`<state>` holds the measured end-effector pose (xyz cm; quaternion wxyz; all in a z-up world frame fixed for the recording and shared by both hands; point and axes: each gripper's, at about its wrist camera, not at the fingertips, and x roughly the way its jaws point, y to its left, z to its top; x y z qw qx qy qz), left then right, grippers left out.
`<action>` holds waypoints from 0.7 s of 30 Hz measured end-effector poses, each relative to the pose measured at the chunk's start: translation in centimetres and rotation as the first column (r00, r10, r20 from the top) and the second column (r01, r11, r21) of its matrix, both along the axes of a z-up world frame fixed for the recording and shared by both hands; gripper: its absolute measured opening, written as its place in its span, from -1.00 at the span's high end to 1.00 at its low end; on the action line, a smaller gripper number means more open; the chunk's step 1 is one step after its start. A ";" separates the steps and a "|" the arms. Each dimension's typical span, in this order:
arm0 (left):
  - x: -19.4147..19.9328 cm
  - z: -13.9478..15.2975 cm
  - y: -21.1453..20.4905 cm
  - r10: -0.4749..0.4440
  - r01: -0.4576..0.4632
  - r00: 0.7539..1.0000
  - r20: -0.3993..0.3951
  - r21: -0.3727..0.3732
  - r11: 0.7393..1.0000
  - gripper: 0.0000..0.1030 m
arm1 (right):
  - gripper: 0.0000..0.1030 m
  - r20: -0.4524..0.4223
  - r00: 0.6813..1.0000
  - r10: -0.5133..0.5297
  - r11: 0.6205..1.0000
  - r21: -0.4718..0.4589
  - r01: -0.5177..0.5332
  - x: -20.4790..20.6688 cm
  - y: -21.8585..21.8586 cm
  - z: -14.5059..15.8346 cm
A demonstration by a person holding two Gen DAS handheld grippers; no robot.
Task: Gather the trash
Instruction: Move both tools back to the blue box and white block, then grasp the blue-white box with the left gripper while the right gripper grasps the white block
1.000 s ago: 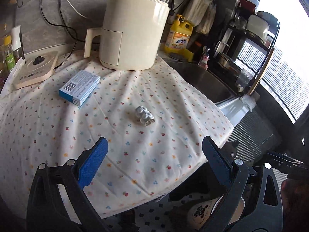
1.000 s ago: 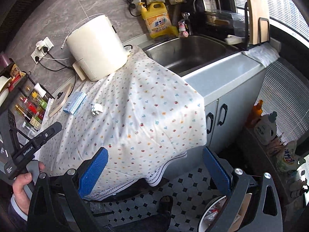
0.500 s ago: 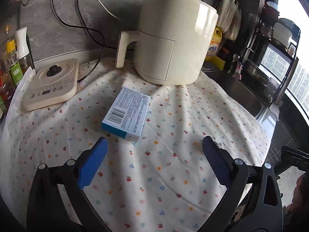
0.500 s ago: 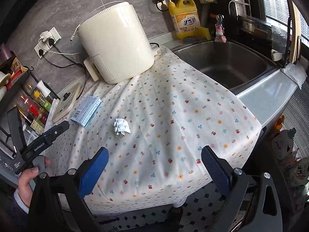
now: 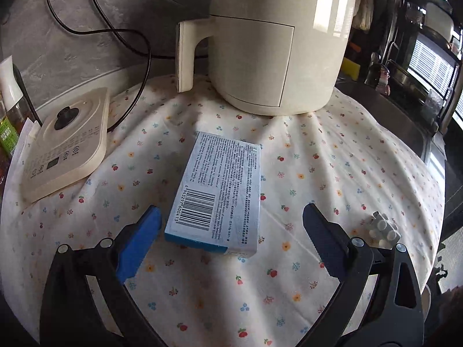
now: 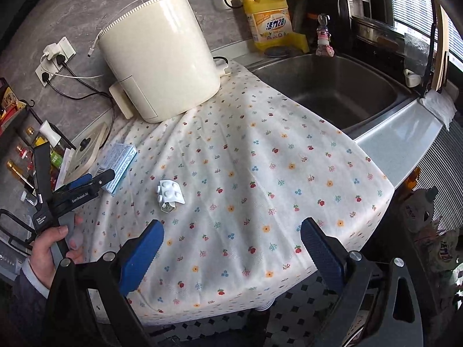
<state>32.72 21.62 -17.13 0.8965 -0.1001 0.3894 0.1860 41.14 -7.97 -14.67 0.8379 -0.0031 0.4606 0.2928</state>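
Observation:
A light blue carton (image 5: 220,190) with a barcode lies flat on the flowered cloth (image 5: 332,167); its near end reaches in between the fingers of my left gripper (image 5: 231,225), which stands open and does not touch it. The same carton (image 6: 120,163) appears at the left of the right wrist view, with the left gripper (image 6: 86,183) held over it by a hand. A crumpled white blister pack (image 6: 170,195) lies mid-cloth, just ahead and left of my open right gripper (image 6: 231,240). In the left wrist view the blister pack (image 5: 382,228) is beside the right finger.
A cream air fryer (image 5: 277,37) stands behind the carton, and a flat cream appliance (image 5: 63,141) lies to its left. Bottles (image 6: 29,156) line the counter's left end. A steel sink (image 6: 332,89) and yellow detergent jug (image 6: 267,20) are at the right. Tiled floor (image 6: 289,315) lies below the cloth's edge.
My left gripper has moved forward and left, from over the blister pack to the blue carton, which now sits between its fingers. My right gripper has come in closer over the cloth.

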 end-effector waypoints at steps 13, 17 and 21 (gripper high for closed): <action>-4.9 0.3 0.1 0.034 -0.029 0.998 0.046 -0.100 0.995 -0.25 | -0.68 -0.039 0.984 0.172 0.983 -0.052 -0.174 1.3 8.5 -2.3; -7.7 0.2 0.1 0.073 -0.065 0.996 0.059 -0.123 0.990 -0.25 | -0.61 -0.039 0.977 0.210 0.973 -0.088 -0.213 1.5 11.4 -3.3; -9.9 0.1 0.8 0.131 -0.122 0.990 0.058 -0.140 0.983 -0.25 | -0.46 -0.026 0.967 0.253 0.959 -0.124 -0.254 1.3 13.9 -4.4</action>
